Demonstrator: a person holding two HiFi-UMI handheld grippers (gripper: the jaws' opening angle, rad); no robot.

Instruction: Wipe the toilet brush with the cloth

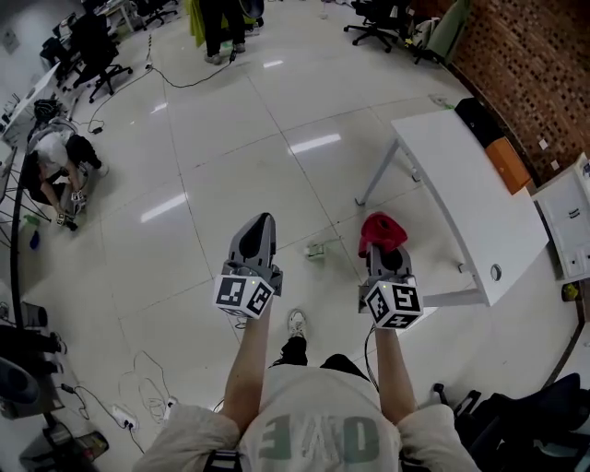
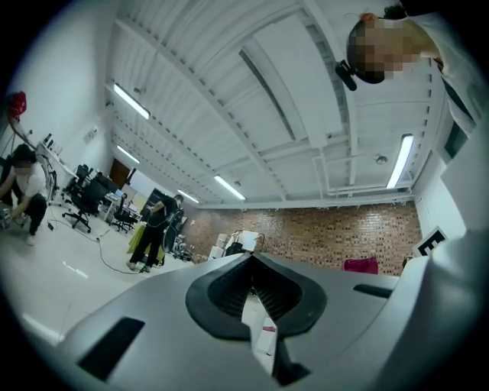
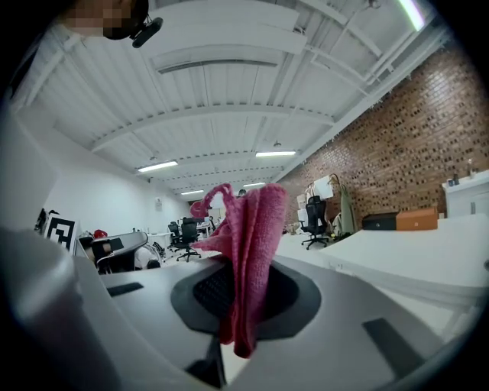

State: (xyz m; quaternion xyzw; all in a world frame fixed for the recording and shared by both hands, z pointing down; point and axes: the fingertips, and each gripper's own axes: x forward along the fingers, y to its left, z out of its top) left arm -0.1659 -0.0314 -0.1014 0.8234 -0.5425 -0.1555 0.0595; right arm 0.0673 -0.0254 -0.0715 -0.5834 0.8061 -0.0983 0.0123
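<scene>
A red-pink cloth [image 1: 381,230] is bunched at the tip of my right gripper [image 1: 383,243]. In the right gripper view the cloth [image 3: 248,229] stands up folded between the jaws, and the right gripper [image 3: 241,294] is shut on it. My left gripper [image 1: 260,221] is held up beside it, to the left, at about the same height. In the left gripper view the left gripper [image 2: 252,263] has its jaws together with nothing held. Both grippers point out over the shiny floor, roughly level. I see no toilet brush in any view.
A white table [image 1: 461,184] stands to the right, with a white cabinet [image 1: 572,217] and a brick wall beyond. A small pale object [image 1: 316,250] lies on the floor ahead. A person [image 1: 55,161] crouches at far left; another [image 1: 221,28] stands far off. Cables [image 1: 138,396] trail at lower left.
</scene>
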